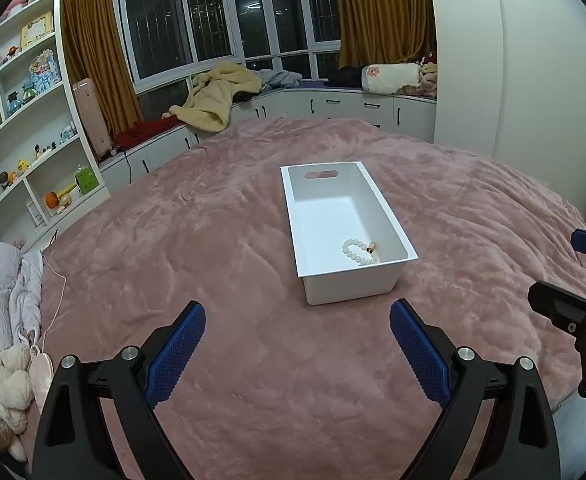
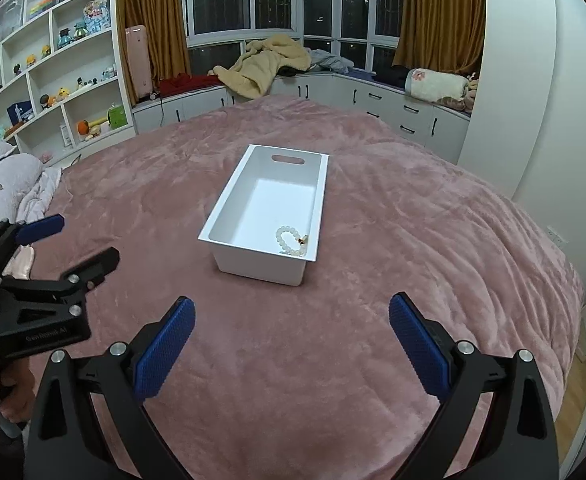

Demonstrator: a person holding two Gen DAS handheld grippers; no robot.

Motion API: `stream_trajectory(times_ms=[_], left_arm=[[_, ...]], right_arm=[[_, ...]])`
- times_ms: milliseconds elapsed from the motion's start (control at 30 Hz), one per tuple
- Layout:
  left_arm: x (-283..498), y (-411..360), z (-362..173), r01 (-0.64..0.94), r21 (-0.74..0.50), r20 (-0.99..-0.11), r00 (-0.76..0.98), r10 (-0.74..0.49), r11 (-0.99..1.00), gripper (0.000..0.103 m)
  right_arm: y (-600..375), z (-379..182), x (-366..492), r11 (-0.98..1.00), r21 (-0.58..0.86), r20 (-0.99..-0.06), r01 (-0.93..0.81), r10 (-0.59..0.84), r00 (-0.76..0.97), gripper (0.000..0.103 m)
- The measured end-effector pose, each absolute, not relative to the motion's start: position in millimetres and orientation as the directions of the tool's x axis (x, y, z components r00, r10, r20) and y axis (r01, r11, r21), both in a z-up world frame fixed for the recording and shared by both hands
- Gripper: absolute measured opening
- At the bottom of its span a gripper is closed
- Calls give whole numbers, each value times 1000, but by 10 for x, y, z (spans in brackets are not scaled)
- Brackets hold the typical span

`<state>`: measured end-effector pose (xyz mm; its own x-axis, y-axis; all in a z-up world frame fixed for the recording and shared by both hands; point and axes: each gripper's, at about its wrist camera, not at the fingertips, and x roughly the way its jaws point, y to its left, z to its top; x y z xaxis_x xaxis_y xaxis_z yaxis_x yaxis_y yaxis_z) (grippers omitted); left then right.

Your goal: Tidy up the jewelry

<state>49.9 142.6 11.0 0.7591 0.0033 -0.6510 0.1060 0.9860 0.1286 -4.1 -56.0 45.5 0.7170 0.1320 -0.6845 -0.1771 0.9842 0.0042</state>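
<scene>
Both the left gripper (image 1: 297, 350) and right gripper (image 2: 291, 344) hover spread and empty; bracelet (image 1: 360, 252) lies in the bin (image 1: 349, 294), no other jewelry visible, task judged near complete.

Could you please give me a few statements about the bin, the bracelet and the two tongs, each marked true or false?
1. The white bin sits on the pink blanket. True.
2. The bead bracelet lies on the blanket outside the bin. False: it lies inside, in a near corner.
3. The left tongs are open and hold nothing. True.
4. The right tongs are shut on the bracelet. False: they are open and empty.
5. The bin's far wall has a handle slot. True.
</scene>
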Motion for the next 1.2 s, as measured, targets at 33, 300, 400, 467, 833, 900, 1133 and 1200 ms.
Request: stream_trajectory(times_ms=[33, 300, 400, 467, 833, 900, 1133, 1200], left_arm=[[497, 1413, 114, 107, 128, -651, 759, 2, 986, 95], [525, 1393, 102, 114, 131, -661, 750, 1, 985, 95], [541, 1395, 74, 116, 129, -667, 745, -1, 985, 95], [542, 1393, 67, 117, 131, -667, 745, 0, 984, 95], [530, 1388, 25, 123, 120, -671, 741, -11, 985, 95], [531, 1382, 24, 123, 121, -671, 742, -10, 985, 95], [523, 1368, 20, 124, 122, -671, 742, -10, 985, 95], [518, 1365, 22, 122, 121, -669, 743, -10, 985, 95]], right_arm=[[-564, 447, -36, 985, 1, -685, -174, 127, 717, 96], [-565, 378, -39, 986, 6, -693, -166, 124, 710, 96], [-575, 370, -41, 987, 12, -689, -163, 126, 713, 96], [-575, 358, -40, 987, 17, -689, -159, 127, 713, 96], [-583, 341, -42, 987, 21, -687, -161, 131, 715, 96], [-583, 338, -44, 987, 24, -687, -162, 134, 714, 96], [-590, 341, -48, 987, 31, -686, -159, 137, 715, 96], [-584, 340, -46, 987, 24, -686, -157, 131, 716, 96]])
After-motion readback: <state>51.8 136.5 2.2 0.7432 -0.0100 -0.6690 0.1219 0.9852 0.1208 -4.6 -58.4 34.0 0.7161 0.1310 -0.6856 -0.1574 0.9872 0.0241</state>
